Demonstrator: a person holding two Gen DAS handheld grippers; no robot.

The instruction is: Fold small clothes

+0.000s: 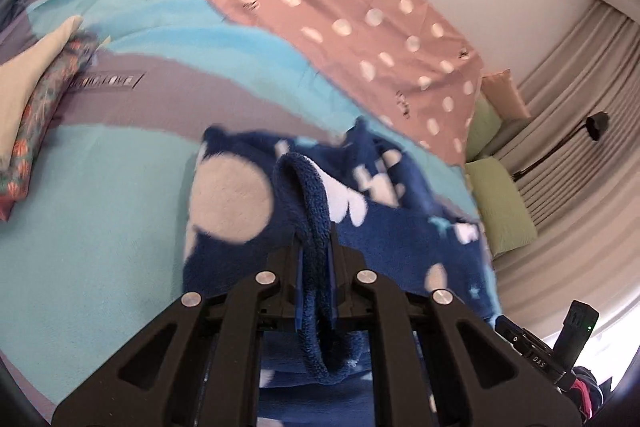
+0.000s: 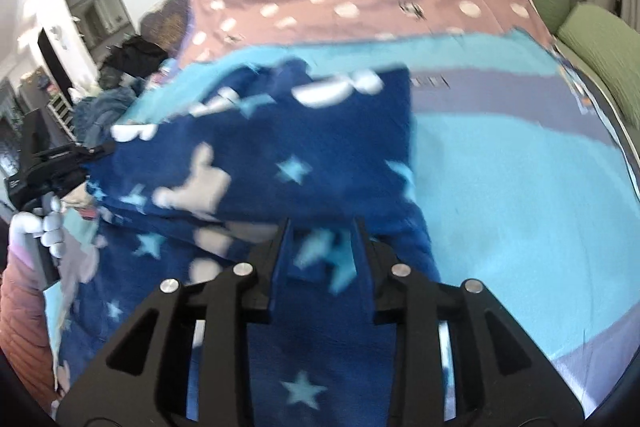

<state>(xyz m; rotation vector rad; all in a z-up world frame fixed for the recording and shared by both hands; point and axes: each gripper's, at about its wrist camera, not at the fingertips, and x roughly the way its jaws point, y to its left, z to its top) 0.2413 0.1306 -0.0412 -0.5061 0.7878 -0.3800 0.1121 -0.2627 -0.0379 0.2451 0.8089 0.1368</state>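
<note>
My left gripper (image 1: 316, 227) is clamped tight on a thick rolled edge of the fleece (image 1: 248, 195), a dark blue piece with white blobs and pale stars. The fold runs straight back between the jaws, toward the camera. The rest of the fleece hangs and spreads ahead of the fingers, over the turquoise blanket (image 1: 100, 187).

In the right wrist view, my right gripper (image 2: 320, 227) stands part open, with fleece (image 2: 280, 147) lying between the fingers. It is blurred there; I cannot tell whether the pads press on the cloth. The upper layer of fleece is doubled over the lower one, its far edge reaching the grey stripe of the blanket (image 2: 520, 187).

The left gripper (image 2: 96, 149) also shows at the left edge of this view, nipping the fleece's left corner. A gloved hand (image 2: 48, 227) grips its handle just below.

Surroundings:
- pink dotted sheet (image 1: 340, 7) covers the far side of the bed, beyond the blanket.
- folded clothes (image 1: 36, 107) sit stacked at the left in the left wrist view, cream on top of a floral piece.
- green cushions (image 2: 580, 39) lie along the right side, with curtains (image 1: 560, 67) behind them.
- a dark heap of clothes (image 2: 132, 59) sits at the far left end of the bed.
</note>
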